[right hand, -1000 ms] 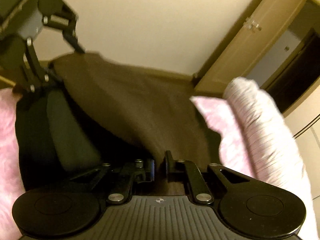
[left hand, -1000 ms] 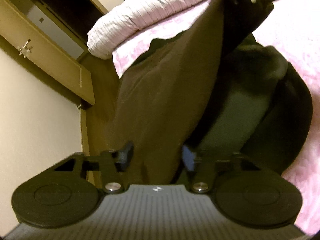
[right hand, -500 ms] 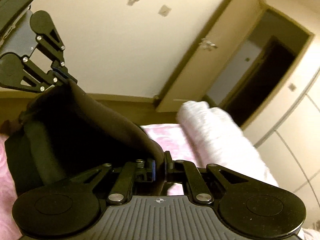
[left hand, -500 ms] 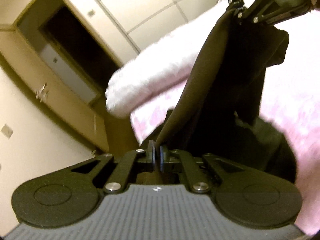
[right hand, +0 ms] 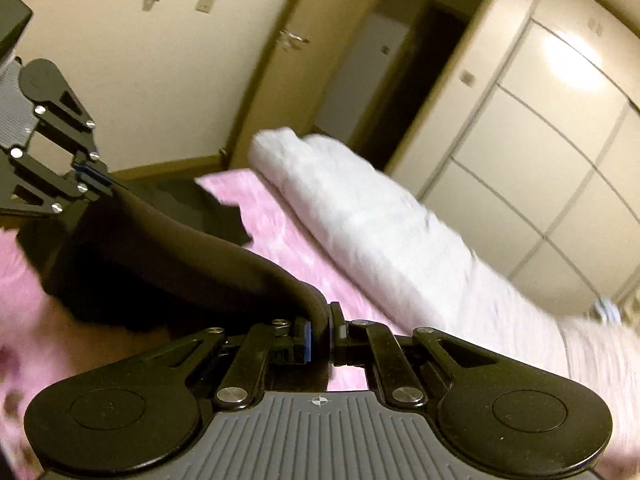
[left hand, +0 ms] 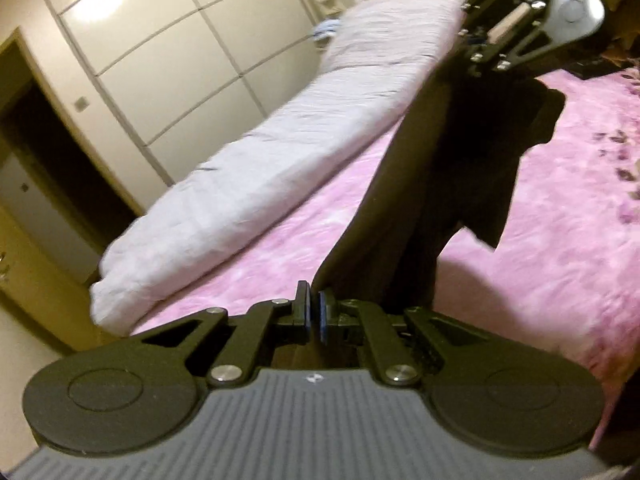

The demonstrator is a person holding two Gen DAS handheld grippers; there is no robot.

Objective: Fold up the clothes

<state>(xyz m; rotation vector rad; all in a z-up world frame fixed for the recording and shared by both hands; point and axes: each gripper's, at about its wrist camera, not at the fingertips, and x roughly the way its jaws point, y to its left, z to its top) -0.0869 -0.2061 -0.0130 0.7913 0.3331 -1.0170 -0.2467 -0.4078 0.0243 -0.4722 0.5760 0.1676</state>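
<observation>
A dark brown garment [left hand: 432, 184] hangs stretched between my two grippers above a pink bedspread [left hand: 560, 248]. My left gripper [left hand: 314, 314] is shut on one corner of its edge. In the left wrist view the right gripper [left hand: 480, 54] pinches the other corner at the top right. My right gripper [right hand: 320, 330] is shut on the garment [right hand: 168, 264], whose edge runs up to the left gripper [right hand: 94, 176] at the far left. The lower part of the cloth hangs down toward the bed.
A rolled white quilt [left hand: 280, 152] lies along the far side of the bed [right hand: 280, 232]. Beyond it stand pale wardrobe panels [left hand: 168, 52], a dark doorway [right hand: 416, 76] and a wooden door [right hand: 296, 52].
The left gripper closed on the garment's edge. Both grippers rose and swung across the bed, lifting the cloth off the bedspread so it hangs between them.
</observation>
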